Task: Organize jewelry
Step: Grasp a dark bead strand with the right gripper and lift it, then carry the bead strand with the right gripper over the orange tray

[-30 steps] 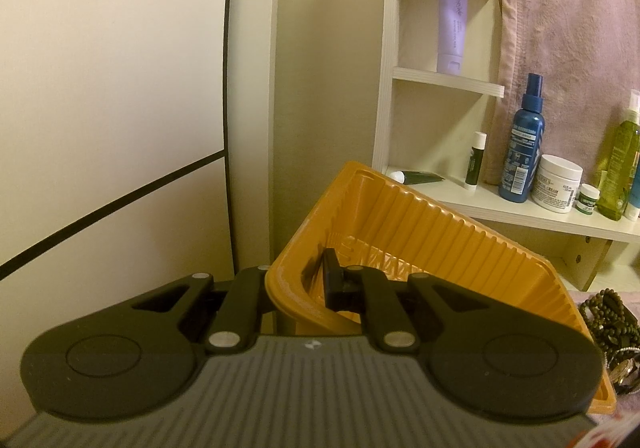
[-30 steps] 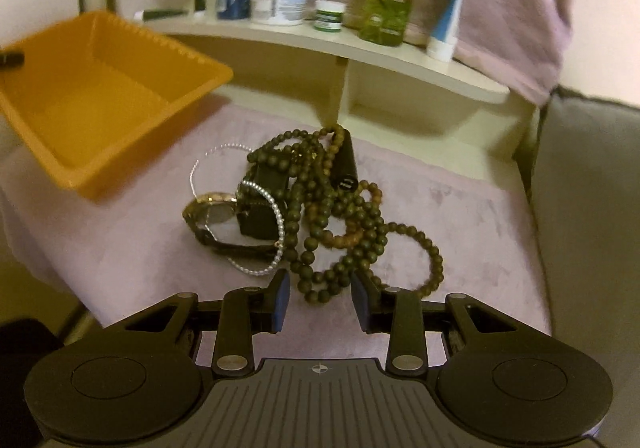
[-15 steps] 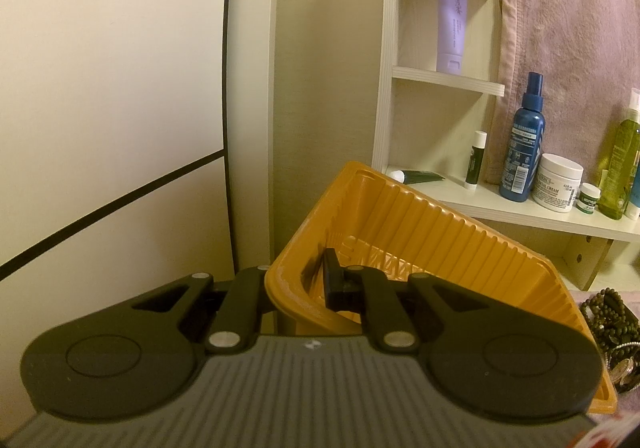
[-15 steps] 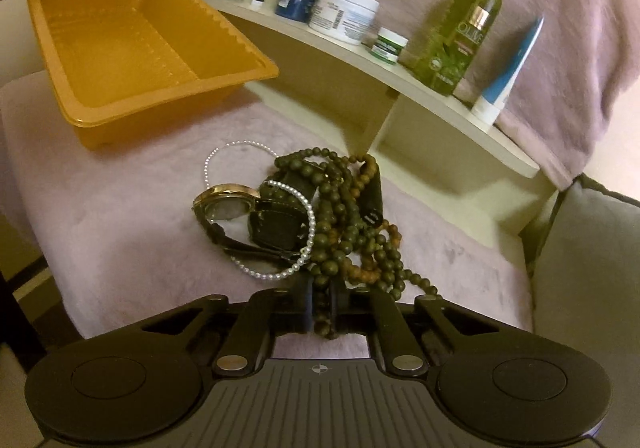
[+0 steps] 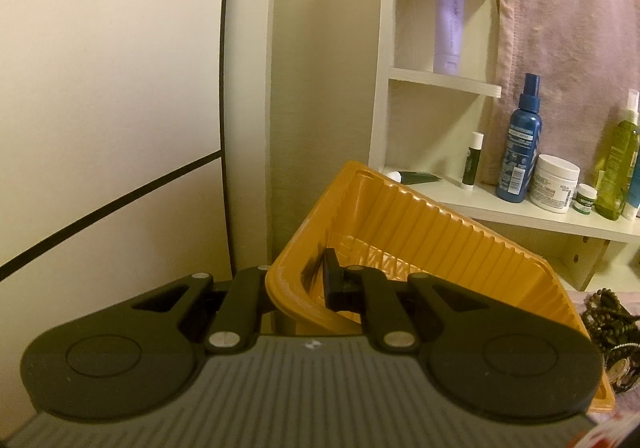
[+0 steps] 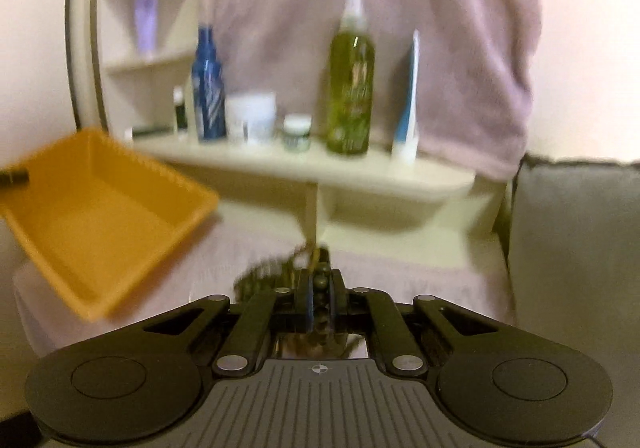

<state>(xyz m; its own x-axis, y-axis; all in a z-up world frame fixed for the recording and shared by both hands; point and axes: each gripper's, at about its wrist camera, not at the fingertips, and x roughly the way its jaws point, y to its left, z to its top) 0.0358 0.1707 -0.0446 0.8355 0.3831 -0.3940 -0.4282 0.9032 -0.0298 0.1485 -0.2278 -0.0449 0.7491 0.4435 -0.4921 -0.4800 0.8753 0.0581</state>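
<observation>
The right tongs (image 6: 320, 296) are pinched tight on a strand of dark beads (image 6: 321, 282), which shows between the pads while the rest trails blurred just ahead, over the pink-covered surface (image 6: 420, 268). The left tongs (image 5: 298, 282) clamp the near rim of the orange tray (image 5: 440, 240), one finger inside the wall and one outside, holding it tilted. The rest of the jewelry pile (image 5: 608, 322) lies just beside the tray's right end.

The beads look light and limp (a strand like this swings and tangles), so they likely drag neighbouring pieces along; a firm pinch across several beads seems safer than on one. The tray is thin ribbed plastic, probably flexible, best gripped at its rolled rim.
</observation>
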